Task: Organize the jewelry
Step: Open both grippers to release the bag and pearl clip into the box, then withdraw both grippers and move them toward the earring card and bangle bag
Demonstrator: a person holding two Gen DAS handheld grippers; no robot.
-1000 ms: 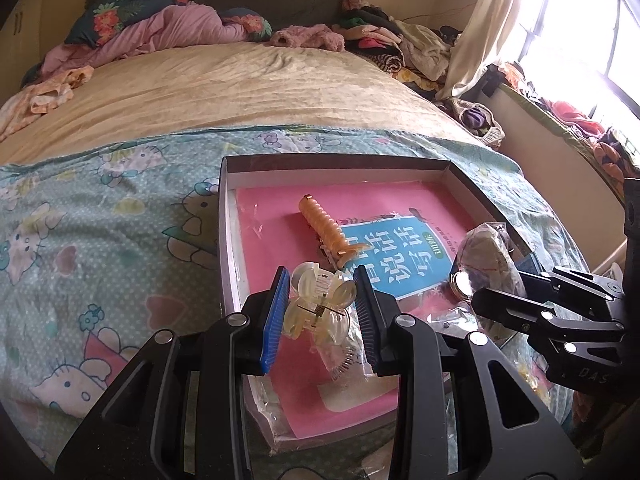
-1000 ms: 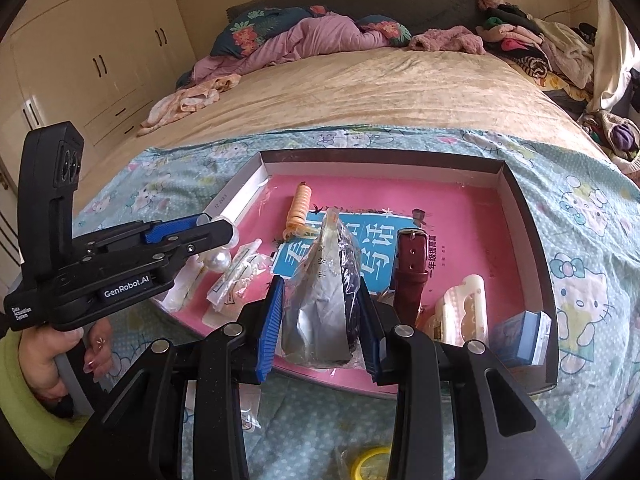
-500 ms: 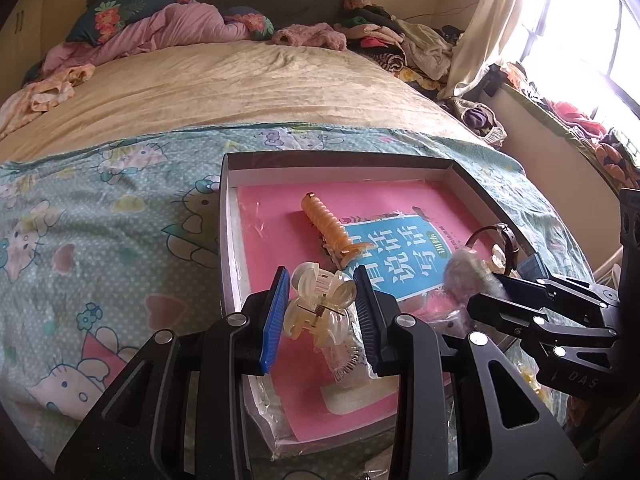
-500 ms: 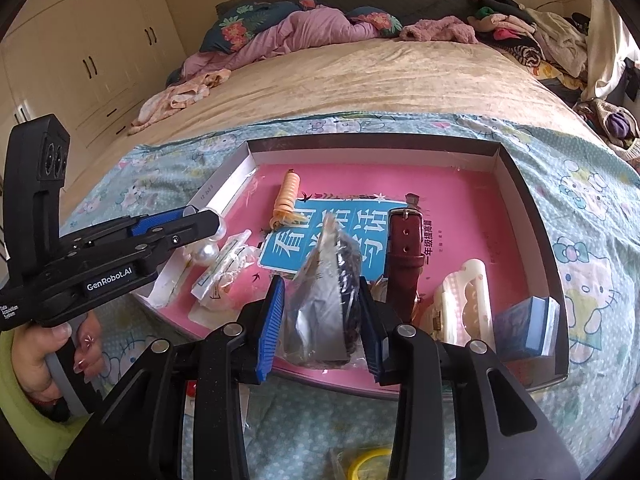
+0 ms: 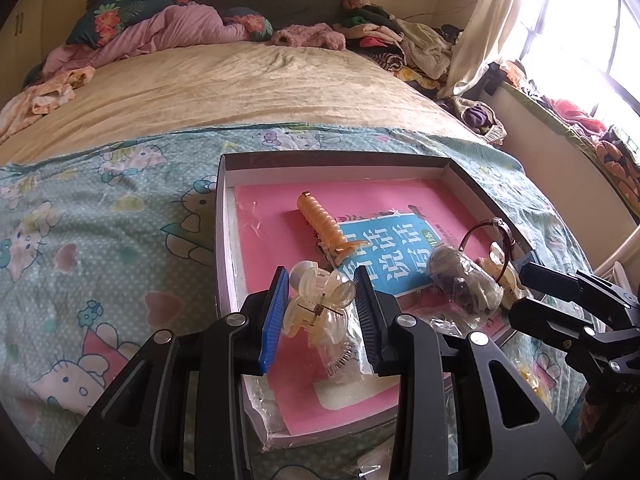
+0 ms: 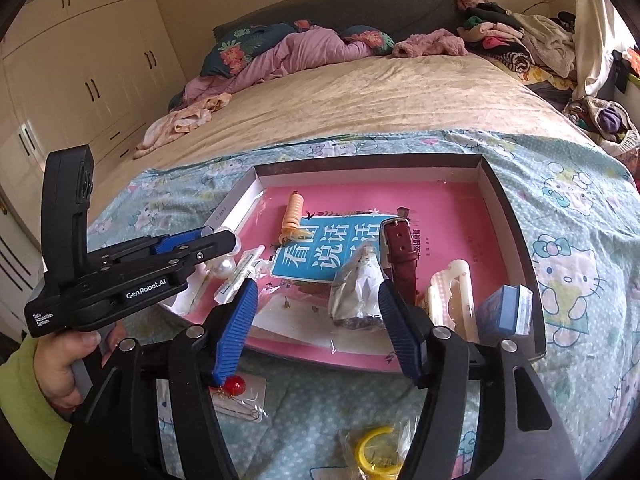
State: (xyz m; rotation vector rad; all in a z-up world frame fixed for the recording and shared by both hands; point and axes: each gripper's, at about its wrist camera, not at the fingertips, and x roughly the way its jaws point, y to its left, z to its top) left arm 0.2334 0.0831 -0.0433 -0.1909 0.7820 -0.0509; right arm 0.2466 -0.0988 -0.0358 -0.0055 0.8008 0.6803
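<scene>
Bed [image 6: 400, 92], left hand-held gripper [image 5: 320, 312] clamping hair claw [image 5: 316, 306]

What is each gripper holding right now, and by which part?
Left gripper clamps the clear hair claw clip across its sides. Right gripper is open, holding nothing; the plastic bag sits in the box.

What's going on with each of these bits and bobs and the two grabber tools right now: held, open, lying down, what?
left gripper: shut on the clear hair claw.
clear hair claw: pinched between the blue pads, above the box.
right gripper: open, nothing held.
plastic bag: lying crumpled in the box, between the open fingers.
box: lidless, on the bed.
brown strap: lying flat in the box.
orange hair clip: lying in the box.
</scene>
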